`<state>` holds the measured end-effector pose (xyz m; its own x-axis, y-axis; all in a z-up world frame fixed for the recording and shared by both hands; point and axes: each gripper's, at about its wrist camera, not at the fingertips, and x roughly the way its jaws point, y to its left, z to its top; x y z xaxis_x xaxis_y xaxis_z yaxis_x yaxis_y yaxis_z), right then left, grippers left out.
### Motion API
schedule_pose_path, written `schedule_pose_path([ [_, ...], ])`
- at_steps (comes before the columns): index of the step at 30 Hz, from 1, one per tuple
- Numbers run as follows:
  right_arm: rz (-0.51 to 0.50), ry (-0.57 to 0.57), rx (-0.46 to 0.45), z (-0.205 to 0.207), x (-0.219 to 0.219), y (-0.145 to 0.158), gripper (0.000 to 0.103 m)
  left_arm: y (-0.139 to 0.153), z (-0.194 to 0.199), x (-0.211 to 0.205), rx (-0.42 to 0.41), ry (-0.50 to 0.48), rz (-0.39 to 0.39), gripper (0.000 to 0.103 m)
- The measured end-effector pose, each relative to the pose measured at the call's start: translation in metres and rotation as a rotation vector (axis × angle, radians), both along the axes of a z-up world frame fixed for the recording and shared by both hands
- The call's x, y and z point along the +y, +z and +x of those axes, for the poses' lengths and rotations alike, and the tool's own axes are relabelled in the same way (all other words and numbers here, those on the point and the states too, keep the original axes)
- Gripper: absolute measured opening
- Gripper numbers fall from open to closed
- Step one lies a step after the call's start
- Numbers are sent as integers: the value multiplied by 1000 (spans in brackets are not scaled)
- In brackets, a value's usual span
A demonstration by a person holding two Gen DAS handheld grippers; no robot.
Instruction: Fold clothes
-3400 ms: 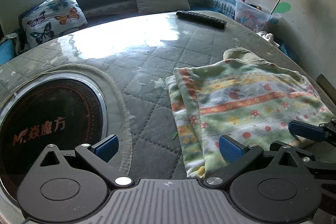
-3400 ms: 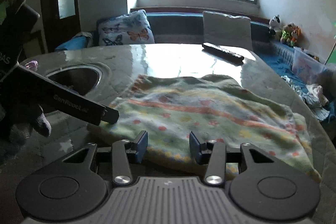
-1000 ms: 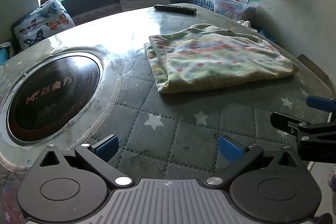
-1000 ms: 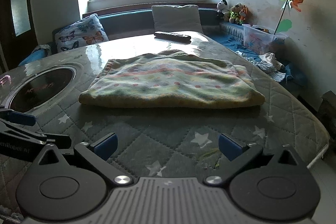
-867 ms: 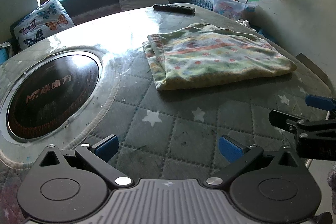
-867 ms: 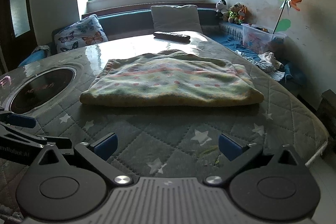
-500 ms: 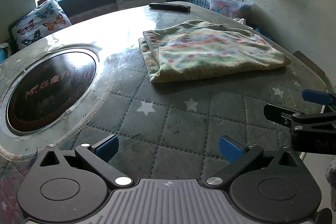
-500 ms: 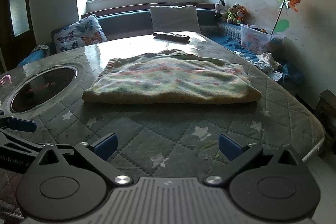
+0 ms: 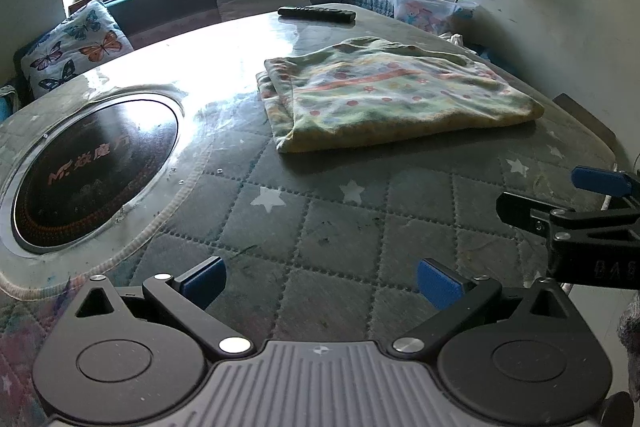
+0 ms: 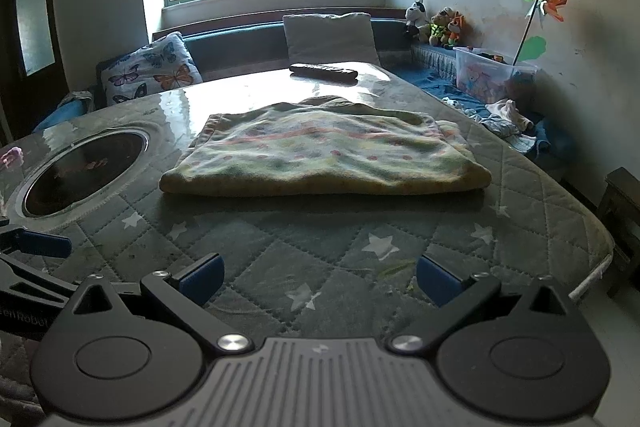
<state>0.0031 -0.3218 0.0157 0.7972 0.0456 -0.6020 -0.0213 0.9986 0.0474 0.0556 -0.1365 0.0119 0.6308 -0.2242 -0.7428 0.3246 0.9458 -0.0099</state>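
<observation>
On your left, the left gripper [image 9: 320, 281] hung over the near part of the quilted table cover [image 9: 320, 227], its blue-padded fingers [image 9: 202, 281] spread wide with nothing between them. Ahead and to the left of it sat the round dark glass cooktop [image 9: 92, 171] set into the table. Straight ahead and a little right of that gripper, well beyond its fingertips, the folded floral garment [image 9: 392, 95] lay flat on the cover, untouched. Farther back, a black remote control [image 9: 316, 14] rested near the table's far edge, with a butterfly cushion [image 9: 74, 53] on the bench behind. On your right, the right gripper [image 10: 318, 281] was also held wide, gripping nothing, above the near edge of the table; the garment [image 10: 324, 157] lay directly ahead of it, apart from its fingers [image 10: 436, 283]. To the right of that gripper, beyond the table, a clear plastic bin [image 10: 490, 71] stood under a paper pinwheel [image 10: 546, 1].
</observation>
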Motion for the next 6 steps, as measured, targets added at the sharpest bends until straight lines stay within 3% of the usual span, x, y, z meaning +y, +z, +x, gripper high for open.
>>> schedule_pose_path([
  [6,5,-3,-3,-2,-1,0,103,1,-1,0,1,-7,0,103],
])
